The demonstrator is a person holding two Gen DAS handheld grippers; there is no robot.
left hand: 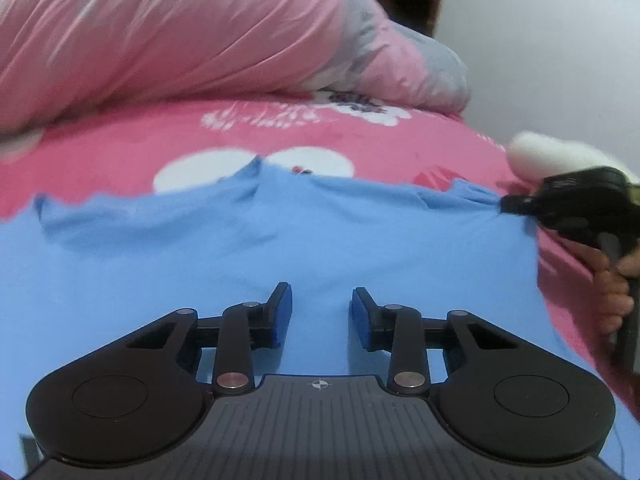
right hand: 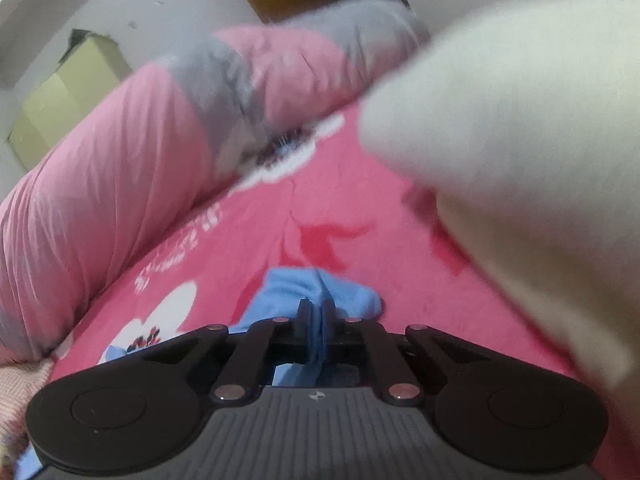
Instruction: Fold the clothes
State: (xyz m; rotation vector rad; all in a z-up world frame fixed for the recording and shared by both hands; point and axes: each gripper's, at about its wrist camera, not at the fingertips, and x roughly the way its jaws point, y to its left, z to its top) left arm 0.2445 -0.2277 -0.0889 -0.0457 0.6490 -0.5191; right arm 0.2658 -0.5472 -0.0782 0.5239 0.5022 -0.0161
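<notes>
**Fold barely begun: one corner gripped, garment otherwise flat**

The bed (left hand: 400,136), under a pink printed sheet, carried everything noted. A pink and grey duvet (left hand: 160,32) was bunched along the far side of the bed, clear of the work. A pale, blurred mass filled the right of the right wrist view; what it was could not be determined.

The blue garment (left hand: 240,240) lay spread across the near part of the bed, largely flat, with a rippled far edge and shallow creases. No completed fold was visible in either view. It appeared to be a shirt, though its type could not be confirmed.

The right gripper (right hand: 316,316) was closed on bunched blue cloth at the garment's far right corner, fabric plainly pinched between the pads. The left wrist view showed the same gripper at that corner, with a hand (left hand: 616,292) on its handle.

The left gripper (left hand: 320,312) hovered over the garment's near middle, jaws partly apart, nothing between them.

Judgement: the task stood at its opening. One corner was secured; a second grasp and every fold remained outstanding.
</notes>
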